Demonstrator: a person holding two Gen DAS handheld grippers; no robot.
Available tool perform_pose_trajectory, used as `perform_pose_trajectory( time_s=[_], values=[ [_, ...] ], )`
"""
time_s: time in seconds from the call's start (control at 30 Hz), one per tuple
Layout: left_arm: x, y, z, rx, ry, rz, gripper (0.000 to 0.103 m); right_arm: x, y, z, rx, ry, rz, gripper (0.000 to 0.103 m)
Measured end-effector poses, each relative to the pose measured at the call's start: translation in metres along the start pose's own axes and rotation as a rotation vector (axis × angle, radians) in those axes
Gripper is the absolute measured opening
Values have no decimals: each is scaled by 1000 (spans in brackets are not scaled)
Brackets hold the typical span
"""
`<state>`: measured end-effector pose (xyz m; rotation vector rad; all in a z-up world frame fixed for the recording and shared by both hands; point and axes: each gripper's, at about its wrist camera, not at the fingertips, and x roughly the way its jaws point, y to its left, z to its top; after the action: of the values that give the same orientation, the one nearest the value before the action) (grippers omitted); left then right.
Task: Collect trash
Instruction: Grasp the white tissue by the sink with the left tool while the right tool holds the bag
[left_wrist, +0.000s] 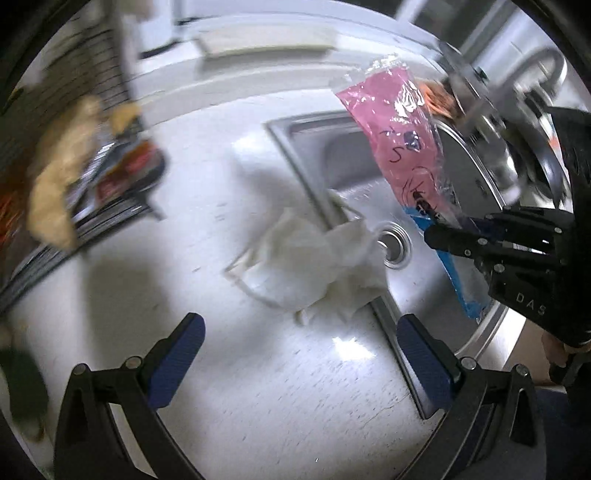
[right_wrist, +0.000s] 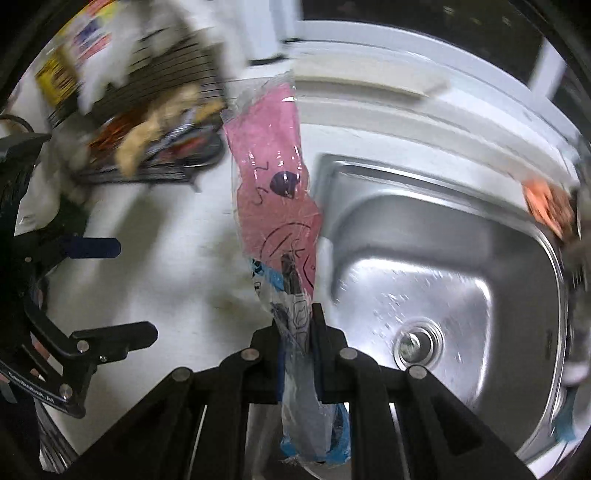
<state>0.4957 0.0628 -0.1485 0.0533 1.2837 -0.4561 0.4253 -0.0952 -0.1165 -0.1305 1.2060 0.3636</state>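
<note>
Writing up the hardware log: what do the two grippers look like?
Both alike: the left gripper and right gripper are black linkage frames with silver rivets and blue ribbed finger pads. White "DAS" lettering marks the right one's body. No cables visible.

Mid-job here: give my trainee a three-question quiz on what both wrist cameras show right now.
1. True or false: the right gripper is shut on the pink and blue wrapper.
2. What lies over the sink edge ahead of the open left gripper? A) white tissue B) a sponge C) a fork
3. Fill in: the sink basin looks ____ with droplets.

Key: 1 true; 2 A, the white tissue; 3 wet.
</note>
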Motion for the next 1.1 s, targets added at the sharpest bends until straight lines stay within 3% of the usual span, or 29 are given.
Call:
perform_pose_trajectory(
  time_s=[0.23, 0.47, 0.63, 0.7, 0.9, 0.97, 1.03, 1.1],
  values=[
    [34, -6, 18, 89, 60, -24, 103, 12, -24, -8, 96, 30, -26, 11],
    [73, -4, 29, 143, 117, -18, 103, 39, -13, -4, 157, 41, -55, 11],
    [78, -4, 31, 159, 108, -18, 96, 50, -15, -1, 167, 80, -39, 11],
    [77, -7, 31, 187, 70, 0, 88, 54, -11, 0, 156, 83, -43, 11],
    [76, -14, 32, 221, 60, 113, 45, 48, -11, 2, 151, 70, -52, 11],
    [72, -10, 31, 196, 62, 110, 19, 45, -11, 0, 151, 64, -54, 11],
    [71, -9, 29, 167, 67, 86, 7, 44, -12, -3, 155, 65, -55, 11],
    [66, -12, 23, 151, 58, 75, 5, 42, -12, -7, 159, 63, -55, 11]
  ],
)
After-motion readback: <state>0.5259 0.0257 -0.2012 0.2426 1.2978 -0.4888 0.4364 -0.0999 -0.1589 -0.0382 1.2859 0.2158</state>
